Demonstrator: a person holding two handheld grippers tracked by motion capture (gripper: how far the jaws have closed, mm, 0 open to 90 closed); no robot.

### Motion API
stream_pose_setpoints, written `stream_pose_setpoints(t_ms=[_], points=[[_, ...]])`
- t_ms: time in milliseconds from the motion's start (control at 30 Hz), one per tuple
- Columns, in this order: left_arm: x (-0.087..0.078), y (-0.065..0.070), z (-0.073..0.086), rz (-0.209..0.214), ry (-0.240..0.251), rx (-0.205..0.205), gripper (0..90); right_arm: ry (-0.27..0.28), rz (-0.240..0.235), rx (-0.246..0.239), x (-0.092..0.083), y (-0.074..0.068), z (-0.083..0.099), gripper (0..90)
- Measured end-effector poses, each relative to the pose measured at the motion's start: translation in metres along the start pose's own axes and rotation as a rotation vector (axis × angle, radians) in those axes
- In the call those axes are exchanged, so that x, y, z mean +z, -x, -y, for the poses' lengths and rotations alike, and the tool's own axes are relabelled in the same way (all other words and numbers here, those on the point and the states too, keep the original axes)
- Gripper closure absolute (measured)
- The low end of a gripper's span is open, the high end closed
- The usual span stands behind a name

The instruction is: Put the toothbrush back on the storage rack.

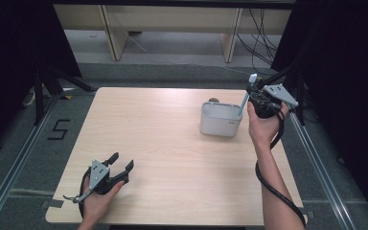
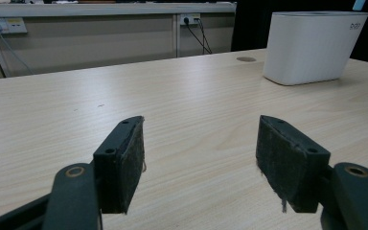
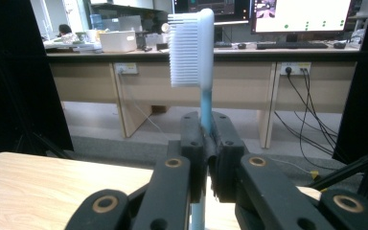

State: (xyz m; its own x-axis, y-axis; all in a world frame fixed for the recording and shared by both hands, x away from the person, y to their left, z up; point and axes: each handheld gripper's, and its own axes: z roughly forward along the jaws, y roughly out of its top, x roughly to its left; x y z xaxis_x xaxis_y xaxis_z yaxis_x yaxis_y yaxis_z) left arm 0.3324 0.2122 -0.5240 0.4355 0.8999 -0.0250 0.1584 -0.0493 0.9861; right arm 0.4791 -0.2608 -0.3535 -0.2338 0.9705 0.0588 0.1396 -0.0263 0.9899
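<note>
Toothbrush point(image 1: 247, 93) work is what the high view shows: the right gripper point(image 1: 258, 101), near the table's point(image 1: 163, 143) far right edge, clamps the blue handle with the white head up, and the lower end of the handle points slantwise into the white holder point(image 1: 221, 119) that stands just beside it toward the far right corner. That slant suggests the brush is being set into, or lifted out of, the holder. The left gripper point(image 1: 123, 166) rests at the near left corner, jaws apart and empty, seemingly parked out of the way

From the left gripper view, its two padded jaws stand wide with bare table point(image 2: 187, 110) between them; the holder point(image 2: 314, 45) sits well ahead at the far right, with small grey lettering near its rim, too small to read

Looking along the right gripper point(image 3: 210, 158), the jaws are closed tight on the toothbrush point(image 3: 200, 52) handle, bristles turned left, the head upright above them. A grip low on the handle keeps the head clear of the pads
</note>
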Motion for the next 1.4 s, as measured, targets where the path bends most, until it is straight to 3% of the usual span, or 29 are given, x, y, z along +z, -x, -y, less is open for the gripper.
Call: stream_pose_setpoints(t_ms=[1400], points=[[0.0,-0.001,0.0,0.001,0.003,-0.005,33.5,-0.055,0.012,0.001,0.013,0.001,0.024,85.8]])
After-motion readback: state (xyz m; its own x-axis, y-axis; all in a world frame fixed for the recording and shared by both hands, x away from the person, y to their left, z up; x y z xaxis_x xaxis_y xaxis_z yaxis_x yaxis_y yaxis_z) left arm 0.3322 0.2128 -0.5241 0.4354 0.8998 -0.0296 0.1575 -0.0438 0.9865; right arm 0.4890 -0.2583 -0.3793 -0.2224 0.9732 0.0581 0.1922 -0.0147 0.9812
